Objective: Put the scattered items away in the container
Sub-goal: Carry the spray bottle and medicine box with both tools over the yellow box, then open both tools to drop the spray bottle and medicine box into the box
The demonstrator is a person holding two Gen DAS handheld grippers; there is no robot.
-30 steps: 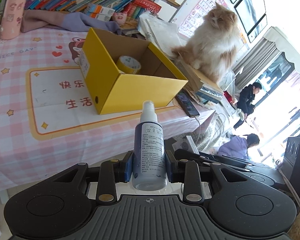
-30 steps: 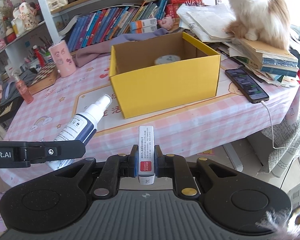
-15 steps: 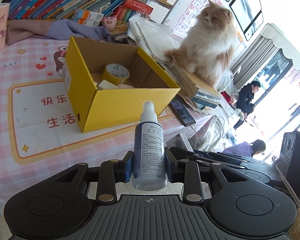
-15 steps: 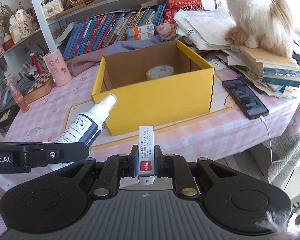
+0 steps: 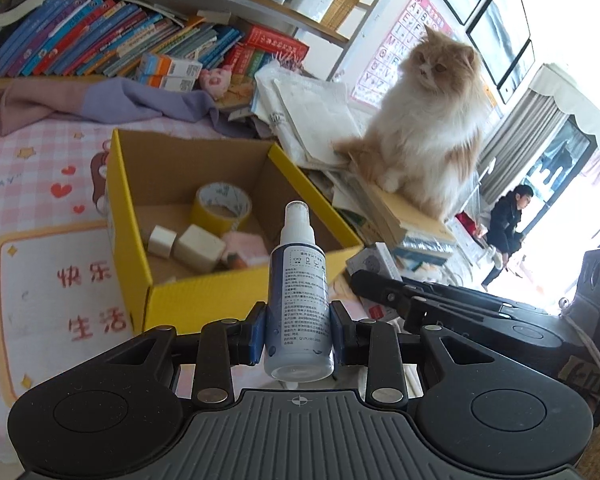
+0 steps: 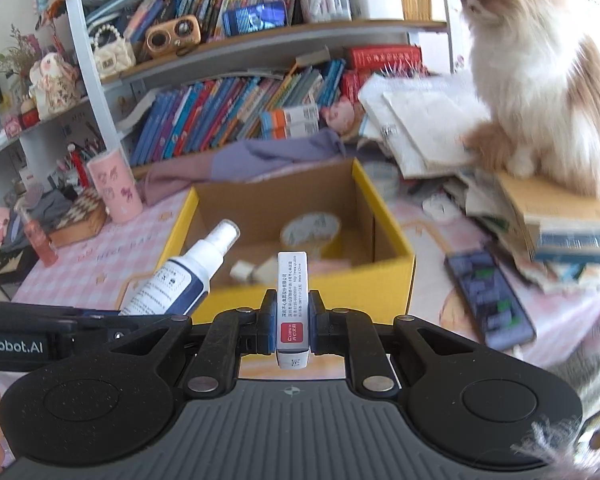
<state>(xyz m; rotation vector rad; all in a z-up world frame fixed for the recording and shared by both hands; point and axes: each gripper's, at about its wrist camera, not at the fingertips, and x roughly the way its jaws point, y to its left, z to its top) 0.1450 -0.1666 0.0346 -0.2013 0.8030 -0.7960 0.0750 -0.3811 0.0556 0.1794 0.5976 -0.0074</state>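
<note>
My left gripper (image 5: 298, 330) is shut on a white and navy spray bottle (image 5: 299, 300), held just before the near wall of the yellow cardboard box (image 5: 204, 300). The bottle also shows in the right wrist view (image 6: 180, 276). My right gripper (image 6: 293, 322) is shut on a small white box with a red label (image 6: 293, 308), close to the yellow box's front wall (image 6: 340, 292). Inside the box lie a yellow tape roll (image 5: 222, 206), two beige blocks (image 5: 199, 248) and a pink item (image 5: 244, 246).
A fluffy orange and white cat (image 5: 428, 128) sits on a pile of books and papers (image 5: 404, 220) right of the box. A phone (image 6: 490, 300) lies on the pink checked tablecloth (image 5: 32, 184). A pink cup (image 6: 115, 188) and bookshelves (image 6: 236, 104) stand behind.
Both grippers have moved forward and up toward the yellow box with their loads; the inside of the box and its contents now show more fully.
</note>
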